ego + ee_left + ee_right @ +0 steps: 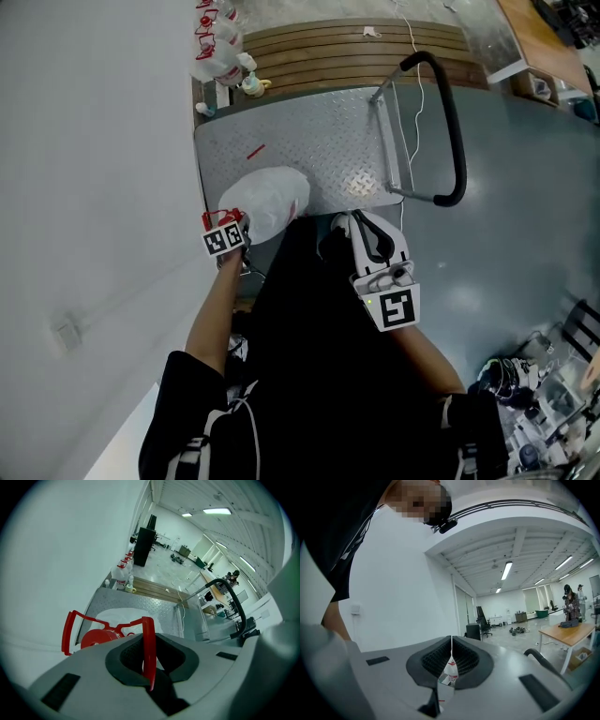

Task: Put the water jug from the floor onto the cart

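The water jug (269,201) is a clear jug with a red cap (95,637) and a red carrying handle (148,644). My left gripper (226,237) is shut on that handle and points steeply down. The jug hangs over the near left corner of the cart's steel deck (319,141); whether it touches the deck I cannot tell. In the left gripper view the left gripper (147,663) has the red handle standing between its pads, and the jug body (123,616) lies over the deck (150,604). My right gripper (353,228) is held level beside the jug and shut, holding nothing. Its jaws (451,660) show only a thin slit.
The cart's black push handle (452,122) rises at the right. Several more jugs (217,42) stand at the cart's far left end, by a slatted wooden pallet (356,47). A white wall runs along the left. Loose gear (534,394) lies at the lower right.
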### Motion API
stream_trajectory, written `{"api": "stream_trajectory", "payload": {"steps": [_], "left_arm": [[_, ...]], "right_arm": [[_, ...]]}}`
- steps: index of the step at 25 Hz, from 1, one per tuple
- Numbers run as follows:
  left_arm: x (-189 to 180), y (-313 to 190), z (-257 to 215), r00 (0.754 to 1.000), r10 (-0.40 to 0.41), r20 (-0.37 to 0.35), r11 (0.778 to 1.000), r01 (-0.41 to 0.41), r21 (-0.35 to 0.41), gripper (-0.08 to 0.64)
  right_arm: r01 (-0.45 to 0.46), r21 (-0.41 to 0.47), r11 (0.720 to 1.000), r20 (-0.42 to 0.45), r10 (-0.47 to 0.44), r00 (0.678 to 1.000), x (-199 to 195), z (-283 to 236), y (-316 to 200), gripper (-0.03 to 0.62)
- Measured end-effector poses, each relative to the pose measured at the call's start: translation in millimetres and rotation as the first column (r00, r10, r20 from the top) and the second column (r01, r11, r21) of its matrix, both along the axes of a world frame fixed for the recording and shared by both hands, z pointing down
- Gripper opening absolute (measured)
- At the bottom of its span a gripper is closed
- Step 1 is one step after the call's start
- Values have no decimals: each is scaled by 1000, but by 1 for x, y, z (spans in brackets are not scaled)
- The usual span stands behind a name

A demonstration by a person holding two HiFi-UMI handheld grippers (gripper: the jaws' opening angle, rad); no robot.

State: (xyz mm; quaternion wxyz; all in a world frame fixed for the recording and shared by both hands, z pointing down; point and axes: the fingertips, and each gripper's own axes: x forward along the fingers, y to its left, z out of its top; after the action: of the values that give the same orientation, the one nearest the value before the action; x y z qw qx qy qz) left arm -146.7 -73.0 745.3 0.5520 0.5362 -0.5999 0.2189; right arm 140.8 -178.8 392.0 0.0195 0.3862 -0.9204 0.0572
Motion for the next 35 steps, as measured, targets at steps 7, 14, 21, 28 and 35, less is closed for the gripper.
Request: {"api": "stream_trajectory", "payload": {"steps": [7,14,21,28,35], "left_arm": [[18,-54,12,997,72,-26,997,-72,9,57],[39,-100,26,987,152,-45,988,-152,11,57],[43,-137,35,977,213,-20,977,-213,10,57],[68,-157,50,959,278,-59,961,-277,24,57],[102,-171,55,942,309,-130,951,-305,45,55]], "right_arm": [[-99,11,995,-36,100,994,7,-3,-20,20],[-151,15,988,-80,152,985,-7,1,-34,20],[-214,6,977,-119,213,970,-7,8,-52,20],[-259,-13,966,-160,254,954,-8,16,-62,20],[-305,-34,952,-185,294,938,2,23,-67,20]]}}
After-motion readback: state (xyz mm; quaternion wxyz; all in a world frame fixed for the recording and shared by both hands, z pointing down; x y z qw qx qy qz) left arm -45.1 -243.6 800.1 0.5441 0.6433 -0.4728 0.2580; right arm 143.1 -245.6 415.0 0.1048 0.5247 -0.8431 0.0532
